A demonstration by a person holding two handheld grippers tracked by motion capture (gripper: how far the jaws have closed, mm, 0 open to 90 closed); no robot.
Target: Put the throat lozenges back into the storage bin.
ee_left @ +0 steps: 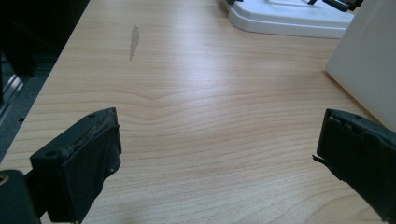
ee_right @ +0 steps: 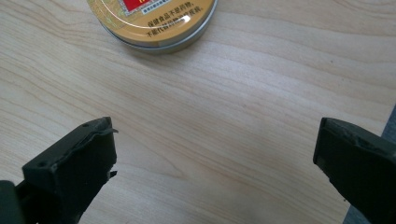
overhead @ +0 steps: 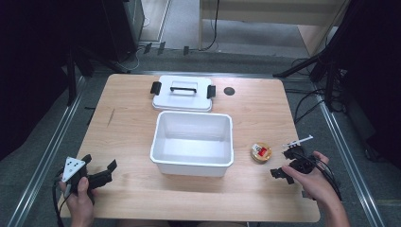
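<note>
Jaws of the right gripper (overhead: 284, 164) are spread wide, empty, beside the round gold tin (overhead: 261, 152), set right of the white plastic bin (overhead: 193, 163) for loading; the left gripper (overhead: 99, 171) is likewise wide.

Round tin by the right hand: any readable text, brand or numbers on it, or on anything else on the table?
Round tin: lid carries a red label patch and two lines of small dark Chinese print on gold; characters too small and blurred to quote, top of the label cut off.
White bin: no text.
White lid with black handle: no text.
Wooden table: no markings, just a grey scuff.
</note>
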